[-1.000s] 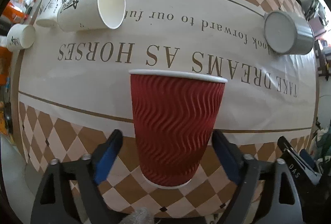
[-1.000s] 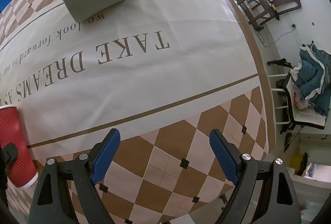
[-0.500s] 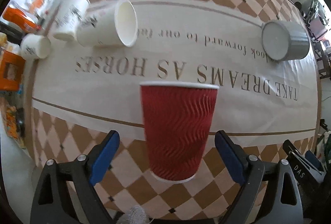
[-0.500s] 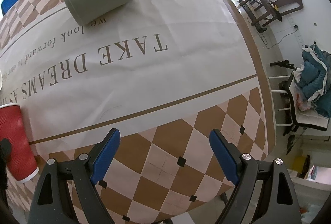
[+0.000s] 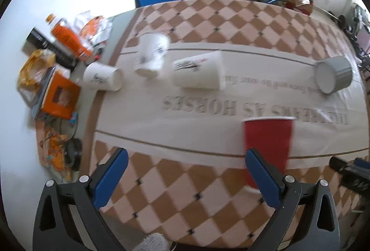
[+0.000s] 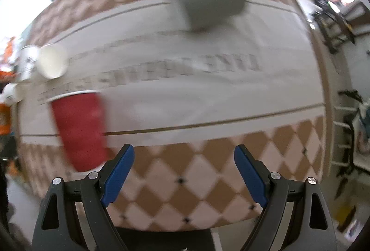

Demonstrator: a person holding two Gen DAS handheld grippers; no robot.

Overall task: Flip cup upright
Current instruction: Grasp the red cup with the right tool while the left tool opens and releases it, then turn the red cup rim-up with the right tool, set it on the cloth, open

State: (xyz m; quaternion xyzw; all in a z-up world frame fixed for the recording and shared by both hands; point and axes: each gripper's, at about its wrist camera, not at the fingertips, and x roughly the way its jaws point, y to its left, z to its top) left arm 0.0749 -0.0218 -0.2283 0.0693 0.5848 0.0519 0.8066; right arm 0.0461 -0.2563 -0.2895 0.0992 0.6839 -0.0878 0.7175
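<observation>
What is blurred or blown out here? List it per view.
Left wrist view: mild motion smear on the red cup and tablecloth lettering, upper-left background blown white. Right wrist view: heavier smear, grey cup and lettering unreadable, gripper fingers sharp.

Red cup [image 5: 268, 142]: paper, matt; surface detail lost to blur. White cups [image 5: 196, 73]: smooth paper w/ printed marks. Grey cup [image 5: 334, 75]: matt, smooth. Tablecloth [image 5: 208, 193]: smooth, slight sheen, printed checks + lettering. Gripper pads [image 6: 118, 173]: blue, matt; arms black plastic w/ metal screws.
</observation>
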